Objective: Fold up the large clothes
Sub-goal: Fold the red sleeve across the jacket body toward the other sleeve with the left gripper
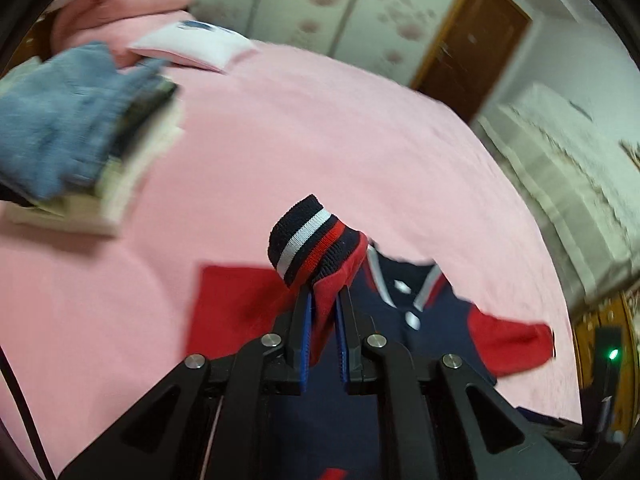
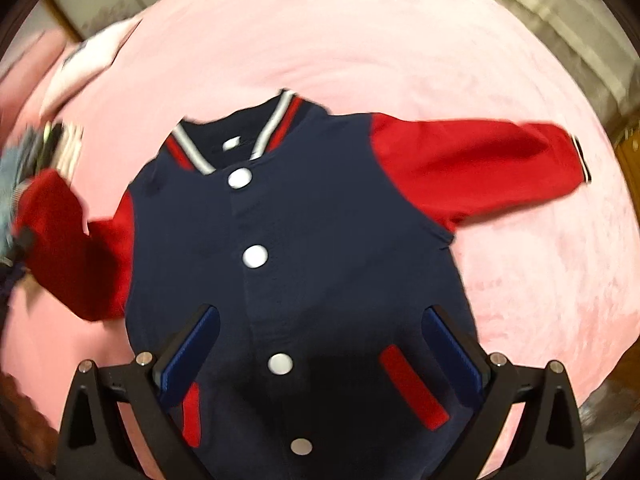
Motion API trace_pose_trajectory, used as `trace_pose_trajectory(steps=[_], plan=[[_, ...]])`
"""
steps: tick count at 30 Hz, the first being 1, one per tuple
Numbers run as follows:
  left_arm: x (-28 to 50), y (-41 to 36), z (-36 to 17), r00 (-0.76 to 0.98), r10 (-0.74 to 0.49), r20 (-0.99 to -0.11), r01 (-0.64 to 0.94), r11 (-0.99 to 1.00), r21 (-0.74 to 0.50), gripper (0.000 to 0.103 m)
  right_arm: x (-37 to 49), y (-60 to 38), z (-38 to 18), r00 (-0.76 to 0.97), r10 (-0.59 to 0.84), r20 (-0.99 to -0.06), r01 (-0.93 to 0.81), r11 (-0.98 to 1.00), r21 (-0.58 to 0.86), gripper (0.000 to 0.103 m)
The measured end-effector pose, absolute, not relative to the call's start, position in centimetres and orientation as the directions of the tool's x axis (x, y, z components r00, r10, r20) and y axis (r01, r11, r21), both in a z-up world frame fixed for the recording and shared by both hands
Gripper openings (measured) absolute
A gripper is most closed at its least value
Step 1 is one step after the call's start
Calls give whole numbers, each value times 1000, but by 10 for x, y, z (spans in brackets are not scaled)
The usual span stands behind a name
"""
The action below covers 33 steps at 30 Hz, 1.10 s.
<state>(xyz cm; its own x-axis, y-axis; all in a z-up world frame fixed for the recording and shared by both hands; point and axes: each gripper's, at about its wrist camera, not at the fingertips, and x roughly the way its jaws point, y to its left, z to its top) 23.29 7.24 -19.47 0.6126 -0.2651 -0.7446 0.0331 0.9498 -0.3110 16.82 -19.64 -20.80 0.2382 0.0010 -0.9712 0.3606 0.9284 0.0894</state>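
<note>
The left gripper (image 1: pixel 323 300) is clenched on the red sleeve (image 1: pixel 332 280) of a navy blue baseball jacket with red sleeves and white snap buttons (image 2: pixel 296 240). The fabric is pinched between the two blue pads, and the striped knitted cuff (image 1: pixel 308 236) in navy, white and red stands up above the fingertips. The right gripper (image 2: pixel 320 316) is released: its two blue pads stand wide apart over the lower front of the jacket, one on each side of the row of buttons, and nothing is pressed between them.

The jacket lies flat, front up, on a pink fleece blanket (image 2: pixel 360 40) that covers a bed. Its other red sleeve (image 2: pixel 480 160) is stretched out sideways on the blanket. In the right wrist view the held sleeve is lifted and bent at the left side of the jacket.

Further away on the blanket there is a stack of folded clothes with a blue piece on top (image 1: pixel 68 128), blurred, and a white pillow-like item (image 1: pixel 192 46) behind it.
</note>
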Motion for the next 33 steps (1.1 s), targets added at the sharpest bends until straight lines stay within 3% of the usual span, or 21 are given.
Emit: trace_pose_trajectory(steps=[1, 4, 5, 6, 8, 11, 15, 19, 24, 26, 28, 33], plan=[[234, 59, -196, 598, -262, -758, 37, 953, -300, 11, 167, -202, -208, 237, 7, -972, 373, 923, 97, 101], [236, 25, -207, 535, -284, -796, 51, 951, -304, 28, 159, -222, -213, 234, 59, -970, 422, 893, 156, 101], [234, 19, -217, 508, -294, -810, 50, 949, -312, 44, 157, -228, -214, 230, 73, -970, 428, 888, 168, 101], [233, 15, -220, 483, -298, -823, 40, 947, -319, 69, 158, -235, -219, 222, 97, -970, 435, 881, 188, 101], [229, 17, -229, 451, -321, -833, 24, 937, -348, 86, 157, -242, -221, 222, 141, -965, 436, 871, 227, 100], [220, 36, -233, 419, -305, -855, -20, 938, -345, 87, 166, -242, -228, 219, 203, -955, 409, 869, 278, 94], [216, 58, -243, 351, -194, -916, -89, 967, -239, 89, 186, -217, -233, 230, 333, -914, 303, 868, 392, 84], [210, 83, -254, 292, -118, -949, -115, 981, -157, 89, 206, -183, -243, 223, 447, -866, 249, 833, 494, 63], [208, 99, -274, 227, -73, -971, -124, 987, -103, 89, 237, -143, -264, 206, 476, -855, 216, 830, 514, 55], [210, 101, -281, 221, -67, -973, -135, 986, -99, 89, 246, -137, -266, 223, 533, -816, 196, 796, 573, 24], [214, 102, -290, 202, -60, -978, -141, 986, -89, 89, 252, -133, -263, 235, 532, -813, 194, 794, 576, 15], [218, 102, -304, 184, -61, -981, -151, 984, -90, 89, 245, -146, -227, 322, 506, -801, 113, 819, 563, 13]])
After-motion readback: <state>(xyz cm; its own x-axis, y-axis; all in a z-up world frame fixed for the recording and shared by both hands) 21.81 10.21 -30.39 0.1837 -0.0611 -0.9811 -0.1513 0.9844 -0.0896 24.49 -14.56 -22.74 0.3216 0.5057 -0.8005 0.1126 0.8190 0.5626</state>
